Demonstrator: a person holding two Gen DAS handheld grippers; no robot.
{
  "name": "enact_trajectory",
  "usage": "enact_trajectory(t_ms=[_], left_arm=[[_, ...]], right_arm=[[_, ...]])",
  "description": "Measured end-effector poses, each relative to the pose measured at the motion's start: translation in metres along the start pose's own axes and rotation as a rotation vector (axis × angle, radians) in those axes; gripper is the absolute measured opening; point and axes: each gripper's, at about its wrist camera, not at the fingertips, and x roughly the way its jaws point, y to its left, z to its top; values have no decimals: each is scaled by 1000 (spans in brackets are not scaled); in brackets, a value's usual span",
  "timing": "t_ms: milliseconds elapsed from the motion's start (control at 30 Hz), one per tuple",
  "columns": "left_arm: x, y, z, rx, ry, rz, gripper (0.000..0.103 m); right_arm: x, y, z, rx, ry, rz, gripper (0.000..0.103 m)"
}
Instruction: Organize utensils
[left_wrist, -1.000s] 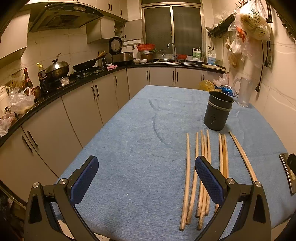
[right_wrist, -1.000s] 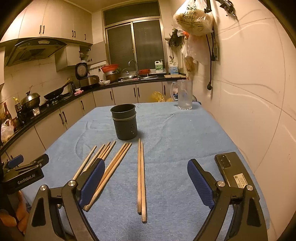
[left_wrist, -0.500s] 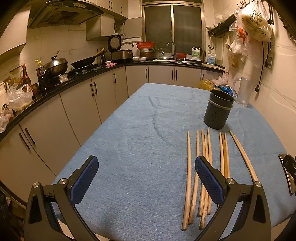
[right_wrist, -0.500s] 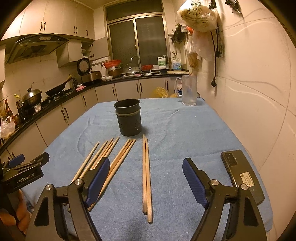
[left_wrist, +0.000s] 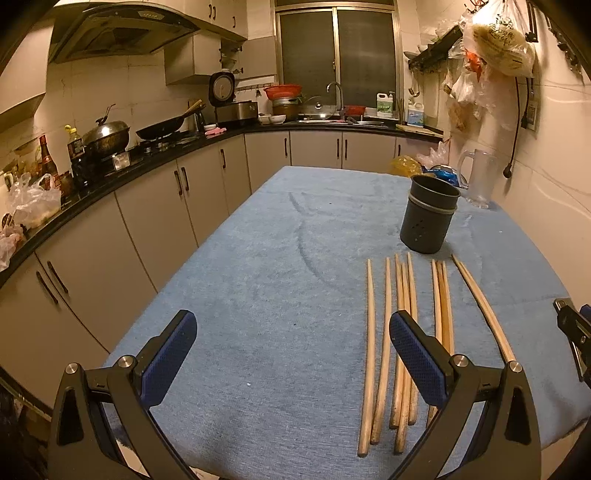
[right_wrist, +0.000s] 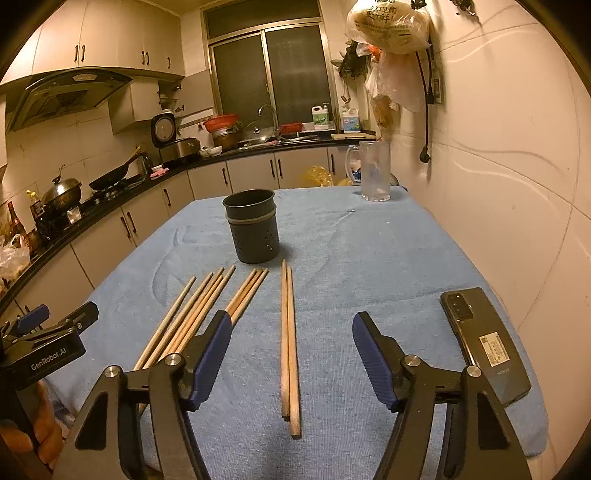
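Several wooden chopsticks lie side by side on the blue tablecloth, pointing at a dark perforated utensil cup that stands upright behind them. My left gripper is open and empty, just left of the chopsticks. In the right wrist view a separate pair of chopsticks lies between the fingers of my right gripper, which is open and empty above them. The cup stands beyond. The left gripper shows at the left edge.
A black phone lies on the table at the right, near the wall. A clear glass mug stands at the far right corner. Kitchen counters with pans run along the left and back.
My right gripper has moved forward and left, so the pair of chopsticks now lies between its fingers. My left gripper has barely shifted. Both stay open.
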Motion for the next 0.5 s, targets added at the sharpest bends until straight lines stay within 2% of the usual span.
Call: enact_trajectory(t_ms=[167,500], left_arm=[[4,4,-1,-17,24,-19,103],[2,-2,-5,-11,47,-48,103]], right_arm=[[5,1,-2,-2,25,4,69],[0,-6,-7,7,45,4,68]])
